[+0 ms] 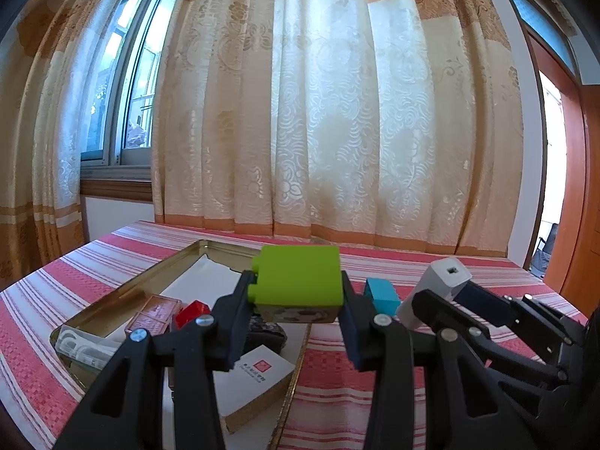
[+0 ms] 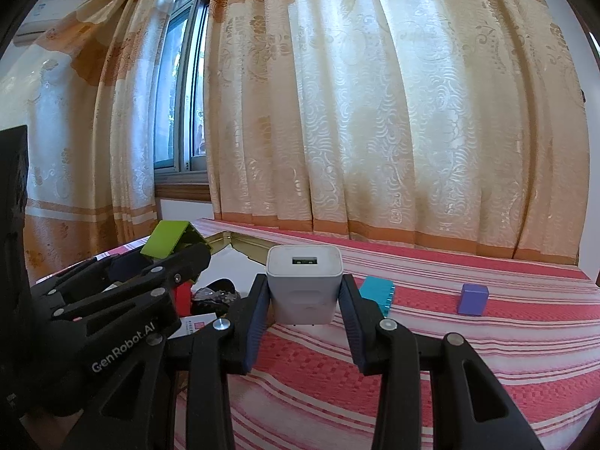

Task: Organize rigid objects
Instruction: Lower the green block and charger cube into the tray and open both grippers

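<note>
My left gripper [image 1: 298, 292] is shut on a green block [image 1: 300, 275] and holds it above the right edge of a gold metal tray [image 1: 165, 266]. My right gripper [image 2: 304, 294] is shut on a white USB charger [image 2: 304, 285] and holds it above the striped tablecloth, to the right of the tray; the charger also shows in the left wrist view [image 1: 435, 288]. The green block shows in the right wrist view [image 2: 167, 238]. A teal block [image 1: 382, 294] lies on the cloth between the grippers, also in the right wrist view [image 2: 377, 294]. A purple block [image 2: 473, 299] lies further right.
The tray holds a clear pink box [image 1: 155, 313], a red block [image 1: 193, 313], a clear box with white pieces [image 1: 84, 347], a dark crumpled item [image 1: 268, 332] and a stack of white cards [image 1: 255, 382]. Curtains [image 1: 337, 112] hang behind the table. A doorway [image 1: 555, 172] is at right.
</note>
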`<state>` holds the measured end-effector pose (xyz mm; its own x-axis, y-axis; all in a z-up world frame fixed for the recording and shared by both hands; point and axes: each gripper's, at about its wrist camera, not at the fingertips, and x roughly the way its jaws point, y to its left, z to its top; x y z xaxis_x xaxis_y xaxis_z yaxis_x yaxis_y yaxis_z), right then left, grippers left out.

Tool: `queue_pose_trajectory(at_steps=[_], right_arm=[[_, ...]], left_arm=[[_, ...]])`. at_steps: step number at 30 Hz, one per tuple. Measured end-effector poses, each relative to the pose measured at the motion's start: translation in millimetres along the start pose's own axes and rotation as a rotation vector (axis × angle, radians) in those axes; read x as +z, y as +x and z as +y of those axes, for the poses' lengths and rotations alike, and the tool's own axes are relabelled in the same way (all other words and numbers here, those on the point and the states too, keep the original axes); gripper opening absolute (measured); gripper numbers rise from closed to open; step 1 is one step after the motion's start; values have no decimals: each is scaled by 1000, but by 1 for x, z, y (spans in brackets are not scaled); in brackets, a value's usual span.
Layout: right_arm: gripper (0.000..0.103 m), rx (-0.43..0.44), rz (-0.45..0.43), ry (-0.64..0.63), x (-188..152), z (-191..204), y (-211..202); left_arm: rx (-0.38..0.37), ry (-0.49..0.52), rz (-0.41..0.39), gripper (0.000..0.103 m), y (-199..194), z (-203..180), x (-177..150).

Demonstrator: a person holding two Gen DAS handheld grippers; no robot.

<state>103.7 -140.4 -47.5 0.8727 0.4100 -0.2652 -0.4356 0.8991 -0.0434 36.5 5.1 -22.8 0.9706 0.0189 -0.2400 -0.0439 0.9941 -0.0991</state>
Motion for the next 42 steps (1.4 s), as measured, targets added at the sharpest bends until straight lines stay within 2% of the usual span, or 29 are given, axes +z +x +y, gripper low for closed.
queue_pose_trajectory(at_steps=[9,17,25,33,34,35,36,38,42], right_arm=[[41,76,23,20,2,9,11],[40,190,87,49,13,29,38],[40,262,173,33,19,54,74],[41,280,265,-23,18,76,117],[43,282,269,-21,18,77,120],[51,278,263,-17,19,76,122],[60,274,251,-9,20,74,121],[71,282,238,12,23,69,116],[72,277,211,40,25,53,98]], left_arm=[[25,-17,-13,42,-9,27,8],[128,-37,9,42,-8,75,26],[183,-27,129,42,25,99,25],[203,-23,258,43,59,111,18],[211,-30,263,49,60,113,17],[219,-33,266,60,61,115,17],[232,-40,264,65,60,117,17],[250,-66,247,82,55,120,17],[243,-87,224,85,47,114,22]])
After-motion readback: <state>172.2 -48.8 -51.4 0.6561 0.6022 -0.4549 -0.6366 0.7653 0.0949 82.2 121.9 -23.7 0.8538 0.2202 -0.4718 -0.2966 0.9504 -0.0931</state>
